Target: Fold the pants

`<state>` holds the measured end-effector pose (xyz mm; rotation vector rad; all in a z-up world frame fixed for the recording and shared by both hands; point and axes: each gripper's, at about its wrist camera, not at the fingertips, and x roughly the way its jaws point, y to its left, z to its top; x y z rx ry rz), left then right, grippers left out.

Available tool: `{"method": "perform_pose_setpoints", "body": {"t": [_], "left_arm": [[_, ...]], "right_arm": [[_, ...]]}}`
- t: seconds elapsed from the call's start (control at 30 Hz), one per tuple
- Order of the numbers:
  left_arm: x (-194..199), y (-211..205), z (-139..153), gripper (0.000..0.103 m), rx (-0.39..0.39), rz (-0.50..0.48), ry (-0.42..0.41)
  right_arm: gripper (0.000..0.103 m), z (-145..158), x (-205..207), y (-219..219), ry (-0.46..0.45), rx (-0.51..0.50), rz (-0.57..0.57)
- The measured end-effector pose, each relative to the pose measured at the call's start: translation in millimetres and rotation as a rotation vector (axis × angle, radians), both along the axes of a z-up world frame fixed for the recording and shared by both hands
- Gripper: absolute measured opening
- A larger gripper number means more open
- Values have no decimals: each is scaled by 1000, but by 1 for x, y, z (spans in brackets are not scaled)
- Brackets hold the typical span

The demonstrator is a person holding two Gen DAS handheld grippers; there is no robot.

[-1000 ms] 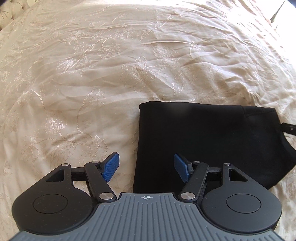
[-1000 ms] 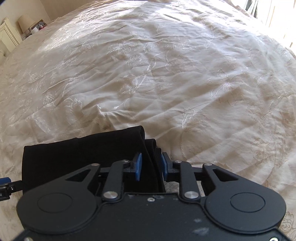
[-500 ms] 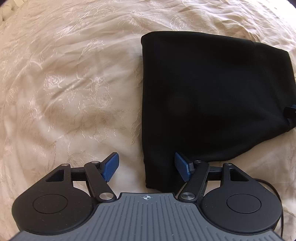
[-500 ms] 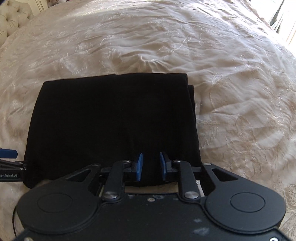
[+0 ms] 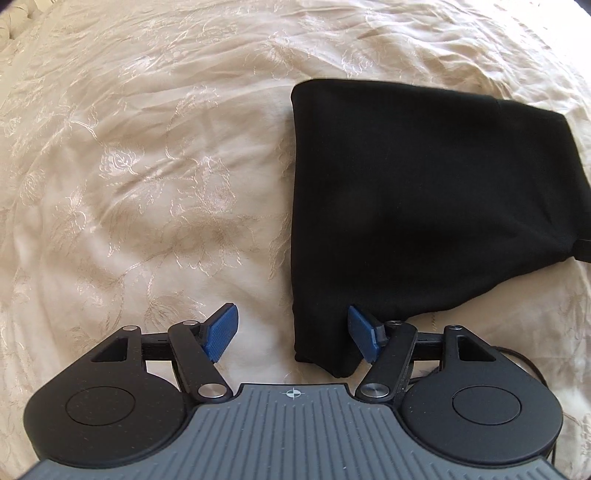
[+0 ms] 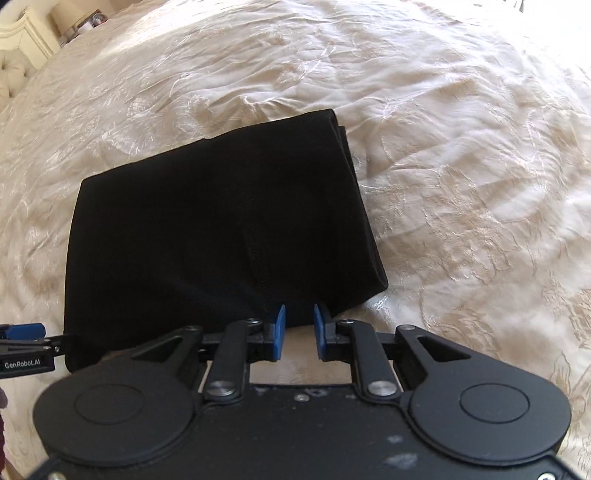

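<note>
The black pants [image 5: 424, 206] lie folded into a thick rectangle on the cream bedspread [image 5: 147, 184]. My left gripper [image 5: 291, 334] stands open and points steeply down; the near left corner of the pants lies between its blue fingers [image 5: 221, 330], and neither pad presses on it. In the right wrist view the pants [image 6: 221, 236] fill the middle. My right gripper [image 6: 299, 330] hovers at their near edge with its jaws closing to a narrow gap. The cloth's edge sits just at the fingertips, and bedspread shows between the pads. The left gripper's blue pad [image 6: 24, 330] shows at the left edge.
The embroidered bedspread [image 6: 461, 184] spreads out wrinkled on all sides of the pants. A tufted headboard [image 6: 9, 74] and a white bedside cabinet with a lamp [image 6: 62, 18] stand at the far left corner. A black cable [image 5: 524, 360] trails by the left gripper.
Both grippers have drawn back to the near edge of the pants, so more of the folded cloth shows ahead. The right gripper's jaws have narrowed; the left stays wide open.
</note>
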<state>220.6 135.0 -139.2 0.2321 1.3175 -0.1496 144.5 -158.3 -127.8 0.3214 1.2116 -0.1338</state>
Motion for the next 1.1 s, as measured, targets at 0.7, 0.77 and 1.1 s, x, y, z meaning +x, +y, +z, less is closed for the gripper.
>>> {"method": "perform_pose_setpoints", "body": {"t": [0.7, 0.77, 1.1], "left_arm": [[35, -33, 0, 65, -19, -61, -24], [33, -31, -8, 65, -15, -57, -2], [40, -14, 6, 65, -81, -10, -39]], "right_arm": [[24, -14, 98, -7, -38, -202, 79], [41, -22, 105, -14, -8, -257, 93], [53, 5, 60, -39, -80, -85, -1]]}}
